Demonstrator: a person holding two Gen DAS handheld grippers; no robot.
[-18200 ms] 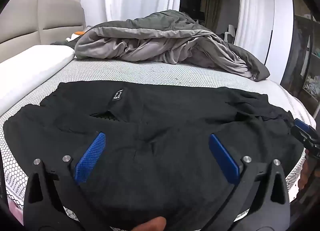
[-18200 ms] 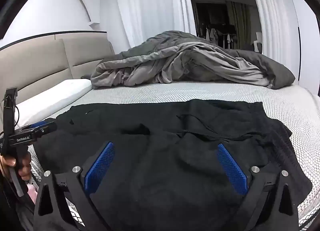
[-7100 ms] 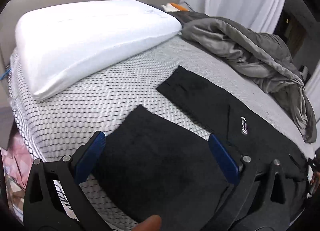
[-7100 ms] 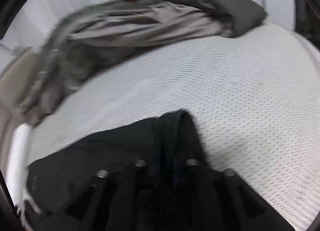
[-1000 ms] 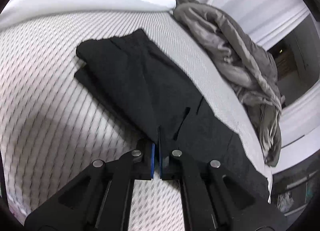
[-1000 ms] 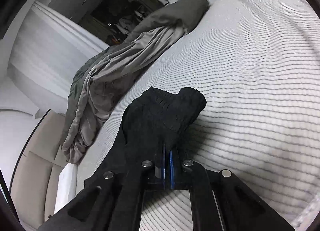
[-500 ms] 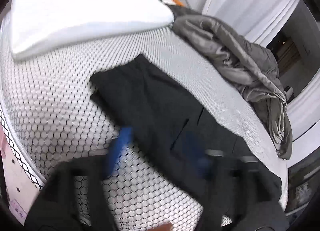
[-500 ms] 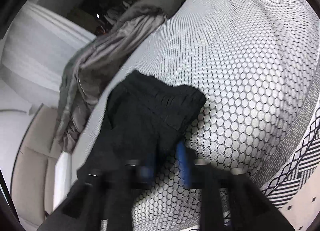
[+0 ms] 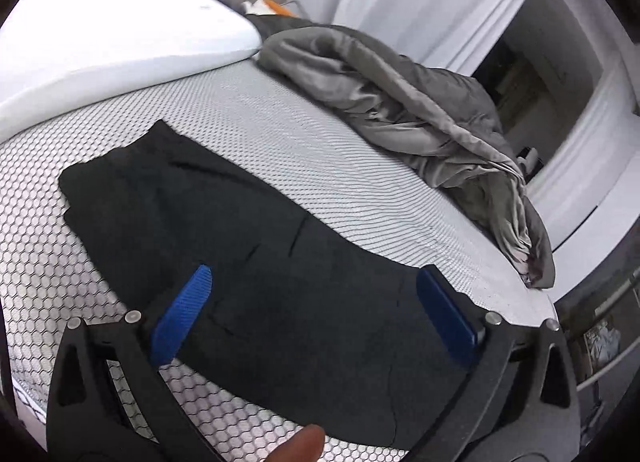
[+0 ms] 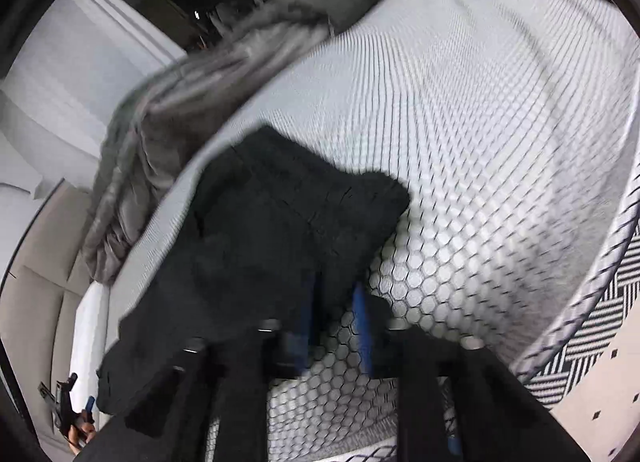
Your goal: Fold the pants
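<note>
The black pants [image 9: 224, 230] lie folded lengthwise in a long strip on the grey honeycomb mattress [image 9: 328, 158]. My left gripper [image 9: 316, 298] is wide open and empty, held a little above the middle of the strip. In the right wrist view the waistband end of the pants [image 10: 288, 222] lies near the mattress corner. My right gripper [image 10: 336, 322] is blurred; its blue pads stand a little apart over the pants' near edge and hold nothing.
A crumpled grey duvet [image 9: 400, 102] lies across the far side of the bed. A white pillow [image 9: 100, 42] sits at the head end, left. The mattress edge [image 10: 580, 322] drops off to the right. White curtains hang behind.
Both grippers have let go of the pants and opened. The left one has drawn back and up from the near edge; the right has pulled back too.
</note>
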